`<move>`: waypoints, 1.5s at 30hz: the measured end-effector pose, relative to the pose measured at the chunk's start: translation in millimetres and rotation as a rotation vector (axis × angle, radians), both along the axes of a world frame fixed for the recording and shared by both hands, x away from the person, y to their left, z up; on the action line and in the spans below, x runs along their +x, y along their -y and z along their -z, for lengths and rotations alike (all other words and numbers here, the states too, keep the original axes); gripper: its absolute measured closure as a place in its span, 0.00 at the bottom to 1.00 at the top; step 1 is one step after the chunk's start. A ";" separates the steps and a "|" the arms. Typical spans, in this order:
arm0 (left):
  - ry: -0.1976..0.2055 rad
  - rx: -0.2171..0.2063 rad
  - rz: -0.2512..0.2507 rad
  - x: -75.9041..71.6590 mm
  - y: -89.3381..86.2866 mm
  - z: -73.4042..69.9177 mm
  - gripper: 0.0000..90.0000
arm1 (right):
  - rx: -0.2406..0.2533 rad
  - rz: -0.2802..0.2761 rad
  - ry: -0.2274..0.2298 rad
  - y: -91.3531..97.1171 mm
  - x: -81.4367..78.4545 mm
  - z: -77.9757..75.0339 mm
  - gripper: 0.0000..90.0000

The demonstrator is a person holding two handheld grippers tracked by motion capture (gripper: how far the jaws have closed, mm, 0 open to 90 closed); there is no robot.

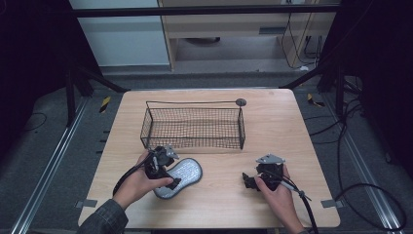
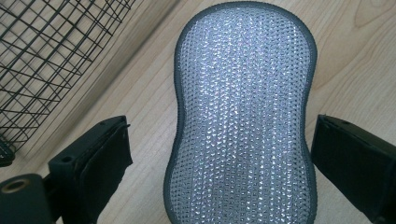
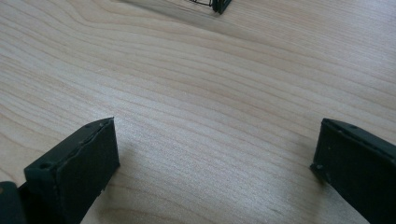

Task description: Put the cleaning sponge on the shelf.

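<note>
The left gripper (image 2: 219, 154) stands with its jaws spread wide on either side of a silver mesh scrubbing pad (image 2: 243, 116), not yet closed on it; the pad lies flat on the wooden table (image 1: 292, 126). Just beyond sits an empty black wire basket (image 1: 193, 126). The right gripper (image 3: 212, 163), jaws also wide, hovers over bare wood. Likely nothing is done yet: grasping and placing remain.
</note>
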State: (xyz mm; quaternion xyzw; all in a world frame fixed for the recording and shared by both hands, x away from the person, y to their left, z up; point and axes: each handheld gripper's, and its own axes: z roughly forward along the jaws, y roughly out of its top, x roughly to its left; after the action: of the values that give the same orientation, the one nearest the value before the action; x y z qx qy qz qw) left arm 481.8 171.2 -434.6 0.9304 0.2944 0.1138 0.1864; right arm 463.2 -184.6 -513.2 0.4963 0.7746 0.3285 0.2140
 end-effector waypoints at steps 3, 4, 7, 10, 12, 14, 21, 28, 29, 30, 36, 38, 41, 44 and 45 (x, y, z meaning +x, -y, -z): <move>-0.009 0.006 0.003 2.3 0.9 -0.5 0.05 | 0.000 0.001 0.000 0.0 0.0 0.0 0.00; -0.009 0.006 0.003 2.6 1.1 -0.5 0.05 | 0.000 0.001 0.000 0.0 0.0 0.0 0.00; -0.016 0.011 0.012 3.1 2.3 -2.1 0.05 | 0.000 0.001 0.000 0.0 0.0 0.0 0.00; -0.034 0.024 0.029 3.6 4.6 -1.1 0.05 | 0.000 0.000 0.000 0.0 0.0 0.0 0.00; -0.045 0.039 0.040 4.7 6.2 2.0 0.05 | 0.000 0.001 0.000 0.0 0.0 0.0 0.00; -0.050 0.045 0.037 5.9 7.6 4.3 0.05 | 0.000 -0.001 0.000 0.0 0.0 0.0 0.00; -0.077 0.065 0.053 5.6 15.8 9.9 0.05 | 0.002 0.000 0.000 -0.1 0.0 0.0 0.00; -0.092 0.055 0.041 6.4 14.9 21.8 0.04 | 0.001 -0.005 0.000 0.4 0.0 0.0 0.00; -0.090 0.065 0.039 7.3 14.8 23.4 0.05 | 0.003 -0.004 -0.001 0.3 -0.1 -0.1 0.00; -0.093 0.066 0.042 7.5 15.1 23.9 0.05 | 0.003 -0.004 -0.001 0.3 -0.1 -0.1 0.00; -0.102 0.078 0.050 11.6 18.2 25.3 0.05 | 0.003 -0.004 -0.001 0.3 -0.1 -0.1 0.00; -0.107 0.073 0.049 12.9 18.4 25.7 0.05 | 0.001 -0.005 -0.001 0.4 -0.1 0.0 0.00; -0.114 0.074 0.048 12.7 19.5 26.1 0.05 | 0.003 -0.007 -0.001 0.6 -0.1 -0.1 0.00; -0.120 0.076 0.053 12.3 20.7 27.9 0.04 | 0.003 -0.007 -0.001 0.6 -0.1 -0.1 0.00; -0.121 0.079 0.053 12.2 21.2 28.9 0.04 | 0.003 -0.007 -0.001 0.6 -0.1 -0.1 0.00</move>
State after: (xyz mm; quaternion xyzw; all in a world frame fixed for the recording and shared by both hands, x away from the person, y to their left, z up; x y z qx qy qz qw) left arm 494.0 150.1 -463.5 0.9496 0.2758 0.0640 0.1345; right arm 463.1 -185.2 -513.1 0.4940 0.7760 0.3301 0.2116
